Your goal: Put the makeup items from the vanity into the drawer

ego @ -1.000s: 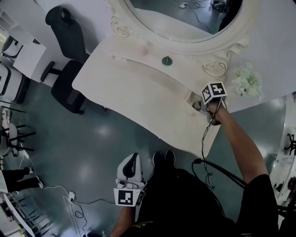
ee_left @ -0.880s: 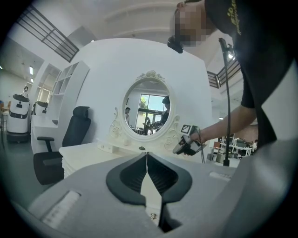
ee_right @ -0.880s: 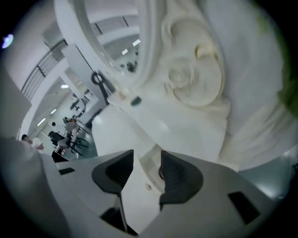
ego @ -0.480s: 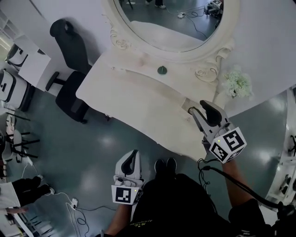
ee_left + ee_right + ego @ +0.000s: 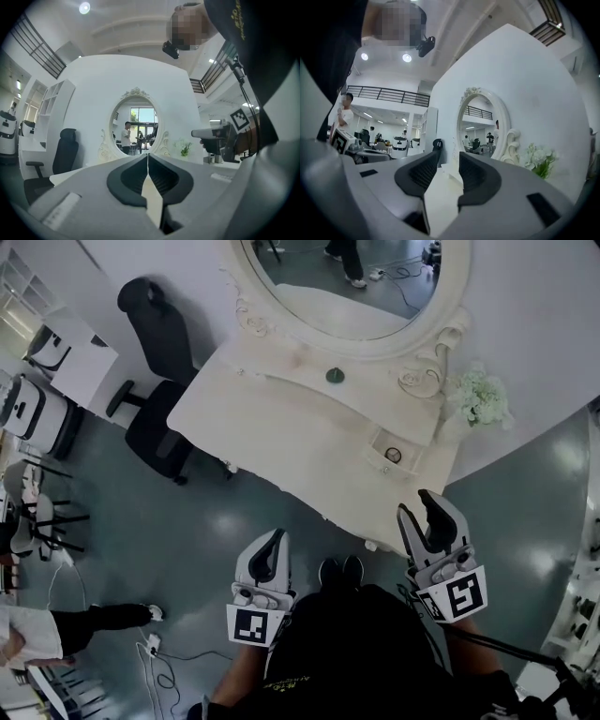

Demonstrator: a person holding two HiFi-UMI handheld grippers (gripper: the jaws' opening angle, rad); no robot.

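Observation:
The white vanity (image 5: 281, 427) carries a small dark green round item (image 5: 335, 375) near the mirror's base. At its right front a small drawer (image 5: 379, 440) stands open with a little round item (image 5: 394, 455) lying in it. My right gripper (image 5: 417, 505) hangs over the floor in front of the vanity, below the drawer and apart from it. Its jaws are closing with nothing between them (image 5: 449, 157). My left gripper (image 5: 275, 540) is shut and empty, low beside the person's body (image 5: 147, 157).
A large oval mirror (image 5: 356, 287) in an ornate frame stands at the back of the vanity. White flowers (image 5: 483, 395) sit at its right end. A black office chair (image 5: 155, 362) stands to the left. Cables lie on the floor (image 5: 159, 652).
The right gripper drew back from the open drawer toward the person's body, and its jaws came closer together. The left gripper stayed in place. The round item now shows in the drawer.

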